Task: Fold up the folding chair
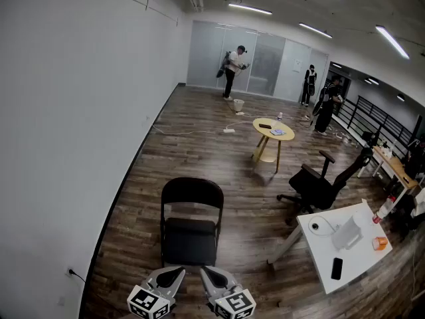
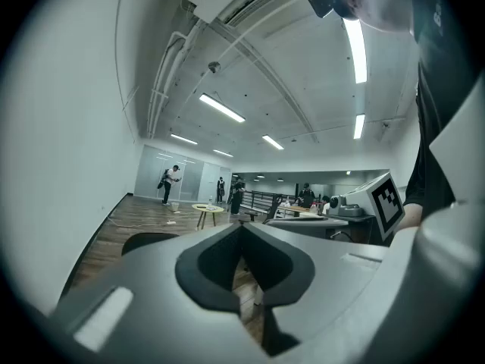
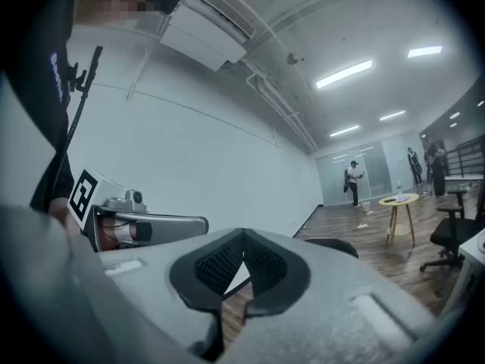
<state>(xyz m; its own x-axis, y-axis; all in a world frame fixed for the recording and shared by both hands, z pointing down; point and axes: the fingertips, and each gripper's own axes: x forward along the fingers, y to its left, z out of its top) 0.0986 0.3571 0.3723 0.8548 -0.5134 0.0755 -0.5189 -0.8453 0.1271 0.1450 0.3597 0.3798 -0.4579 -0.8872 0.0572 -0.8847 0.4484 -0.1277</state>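
Both the left tool (image 1: 177, 270) and right tool (image 1: 206, 270) are closed, empty, short of the open chair (image 1: 191, 226); I'm only approaching, and next I'd open one to grip it.

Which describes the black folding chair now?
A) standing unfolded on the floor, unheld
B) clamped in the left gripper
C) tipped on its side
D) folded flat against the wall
A: the folding chair stands open, seat down, on the floor; the left gripper and right gripper are shut and empty.

Open office: white desk (image 1: 362, 258), swivel chair (image 1: 319, 188) (glass partition (image 1: 259, 62) behind).
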